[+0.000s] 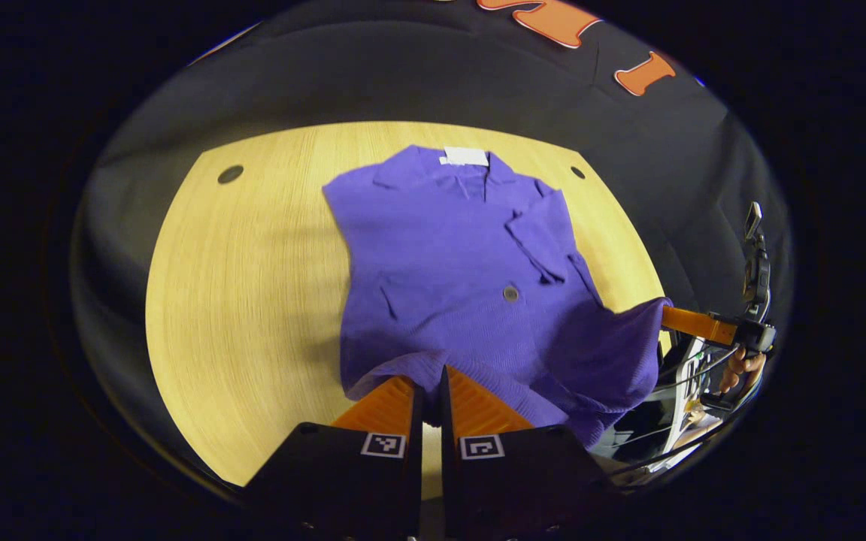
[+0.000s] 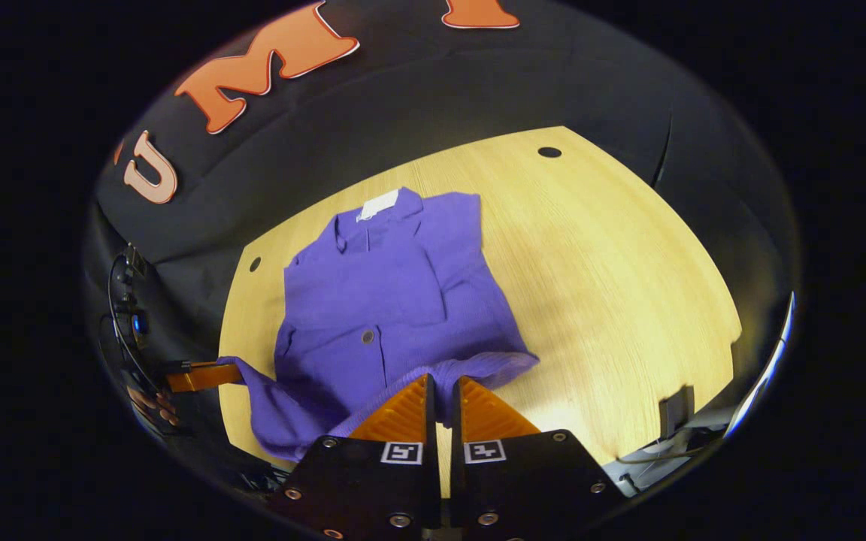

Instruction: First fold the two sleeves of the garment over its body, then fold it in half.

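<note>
Left gripper view: shirt is lying on the table, collar at 12 o'clock, sleeves already folded in. Left gripper is pinching the hem at 6 o'clock, jaws closed on cloth. Right gripper is clamping the other hem corner likewise. Judgement: both corners should be rising level and travelling toward the collar together, keeping the hem taut so the sleeves are not slipping.

wooden table | round holes near far corners | black cloth wall

Left gripper bottom centre, fingers pinched together on hem; right gripper likewise; hand far right edge.
</note>
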Motion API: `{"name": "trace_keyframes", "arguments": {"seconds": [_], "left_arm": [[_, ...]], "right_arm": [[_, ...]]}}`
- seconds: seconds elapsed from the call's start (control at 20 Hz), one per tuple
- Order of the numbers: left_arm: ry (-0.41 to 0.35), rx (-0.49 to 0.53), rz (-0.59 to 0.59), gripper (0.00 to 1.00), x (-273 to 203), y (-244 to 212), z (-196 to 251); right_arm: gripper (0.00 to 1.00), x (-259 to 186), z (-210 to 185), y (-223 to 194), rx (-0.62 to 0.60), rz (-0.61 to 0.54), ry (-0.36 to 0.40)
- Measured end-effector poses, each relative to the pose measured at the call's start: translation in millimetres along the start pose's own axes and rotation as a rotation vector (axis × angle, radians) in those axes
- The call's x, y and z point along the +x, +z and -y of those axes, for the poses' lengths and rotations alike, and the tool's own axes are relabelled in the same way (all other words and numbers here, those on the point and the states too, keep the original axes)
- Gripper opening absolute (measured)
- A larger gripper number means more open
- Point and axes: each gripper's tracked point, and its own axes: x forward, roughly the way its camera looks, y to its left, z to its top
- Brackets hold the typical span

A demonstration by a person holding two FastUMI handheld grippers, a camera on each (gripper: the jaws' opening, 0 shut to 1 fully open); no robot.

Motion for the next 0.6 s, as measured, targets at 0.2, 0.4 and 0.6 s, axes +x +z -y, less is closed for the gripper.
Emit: {"name": "trace_keyframes", "arguments": {"seconds": [0.2,0.4,0.6], "left_arm": [[0.061,0.016,0.045,0.12,8,51,-8],[0.126,0.034,0.089,0.12,22,110,-20],[0.238,0.115,0.108,0.12,47,160,-43]], "right_arm": [[0.05,22,6,54,-0.013,0.009,0.042],[0.05,52,12,105,-0.051,0.014,0.068],[0.05,86,17,149,-0.072,0.01,0.086]]}}
